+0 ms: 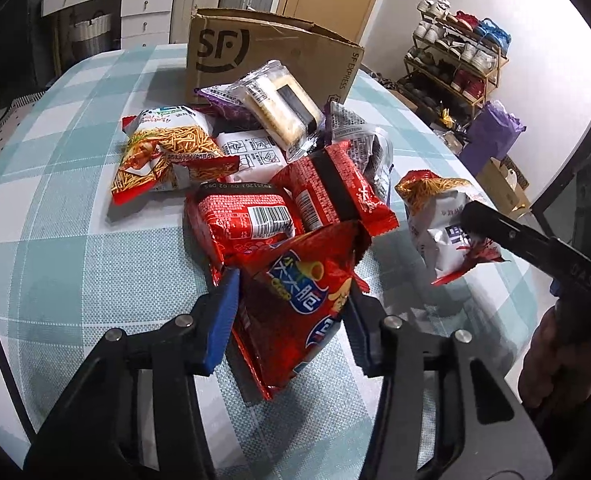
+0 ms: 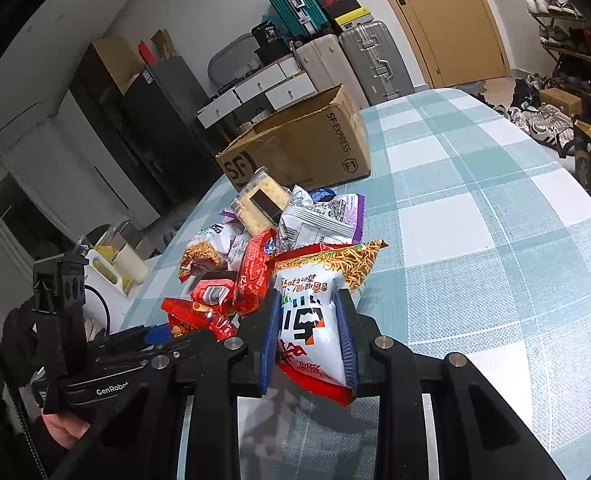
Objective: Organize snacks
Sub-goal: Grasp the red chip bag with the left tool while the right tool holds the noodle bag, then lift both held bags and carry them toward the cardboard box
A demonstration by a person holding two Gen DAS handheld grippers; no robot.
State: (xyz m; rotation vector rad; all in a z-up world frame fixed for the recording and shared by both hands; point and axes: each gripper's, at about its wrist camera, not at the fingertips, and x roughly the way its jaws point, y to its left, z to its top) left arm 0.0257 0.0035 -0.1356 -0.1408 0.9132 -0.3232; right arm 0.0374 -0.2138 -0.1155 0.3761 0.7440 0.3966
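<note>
A pile of snack packets (image 1: pixel 279 148) lies on the checked tablecloth (image 1: pixel 75 184) in front of an open cardboard box (image 1: pixel 255 52). In the left wrist view my left gripper (image 1: pixel 293 292) has its blue pads against both sides of a red snack bag (image 1: pixel 295 300) at the near edge of the pile. My right gripper (image 2: pixel 309 320) is shut on a white and red noodle-snack bag (image 2: pixel 311 320), held just above the cloth. That same bag (image 1: pixel 443 224) shows at the right of the left wrist view, under the right gripper's black finger (image 1: pixel 495 224).
The box (image 2: pixel 303 148) stands at the table's far side with its flaps up. Suitcases (image 2: pixel 355 60), white drawers (image 1: pixel 135 4) and a shoe rack (image 1: pixel 455 52) stand beyond the table. A hand (image 1: pixel 555 352) grips the right tool's handle.
</note>
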